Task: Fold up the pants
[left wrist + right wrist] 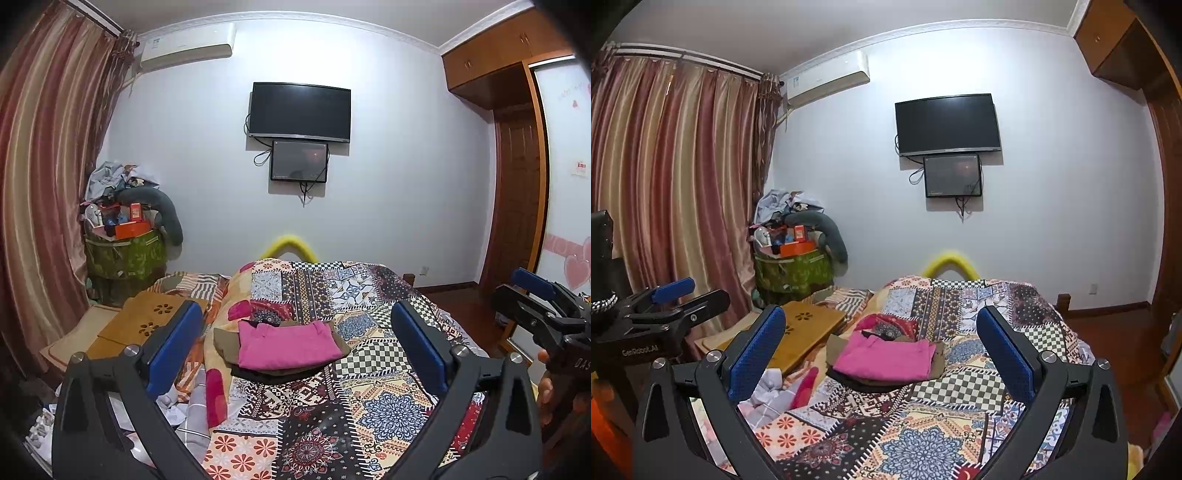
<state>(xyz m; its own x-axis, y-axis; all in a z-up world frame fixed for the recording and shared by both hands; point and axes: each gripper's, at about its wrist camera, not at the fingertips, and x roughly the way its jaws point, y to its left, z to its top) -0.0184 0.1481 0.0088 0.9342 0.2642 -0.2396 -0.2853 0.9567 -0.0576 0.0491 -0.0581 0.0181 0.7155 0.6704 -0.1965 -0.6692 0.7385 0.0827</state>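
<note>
While both grippers [295, 354] [882, 354] are held wide and empty, pink pants [286, 347] are seen folded ahead on the bed [369, 398], equally near both.

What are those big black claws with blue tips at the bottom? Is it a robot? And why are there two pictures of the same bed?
No robot: a person holds a two-finger grabber in each hand, each with its own camera. One picture looks along the left gripper, the other along the right gripper. Both are open and hold nothing. On the patchwork quilt lies a small stack of folded clothes, with folded pink pants on top.
</note>
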